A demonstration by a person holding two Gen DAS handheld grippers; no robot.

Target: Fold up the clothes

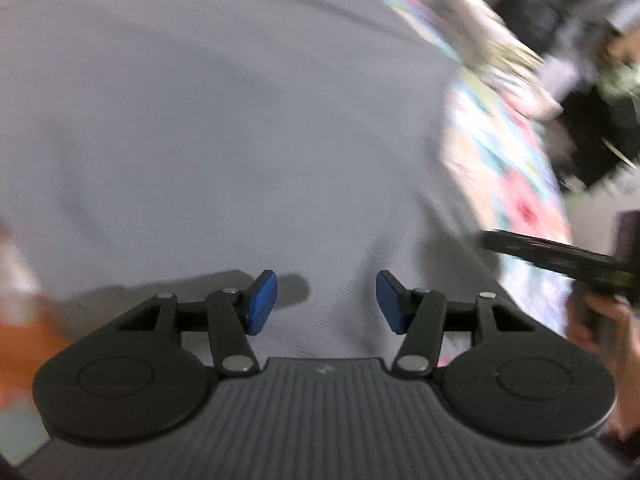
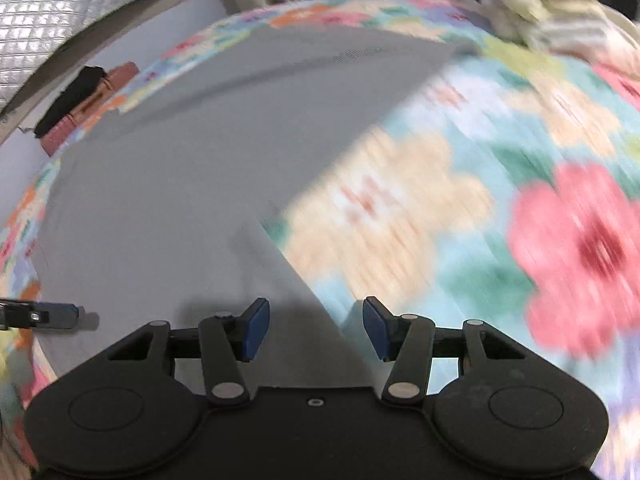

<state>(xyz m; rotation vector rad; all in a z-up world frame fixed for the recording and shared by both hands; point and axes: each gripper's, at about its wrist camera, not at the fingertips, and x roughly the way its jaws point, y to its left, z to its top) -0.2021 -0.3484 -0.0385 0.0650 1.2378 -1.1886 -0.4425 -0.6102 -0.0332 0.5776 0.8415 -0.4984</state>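
Observation:
A grey garment lies spread flat on a flowered bedsheet. My left gripper is open and empty, just above the grey cloth. In the right wrist view the grey garment lies to the left with a slanted edge running toward my right gripper, which is open and empty over that edge. The left gripper's tip shows at the left edge of that view, and the right gripper's black body shows at the right of the left wrist view.
The flowered sheet covers the bed to the right. A pile of other clothes lies at the far right corner. A quilted silver cover and pink and black items are beyond the bed's left edge.

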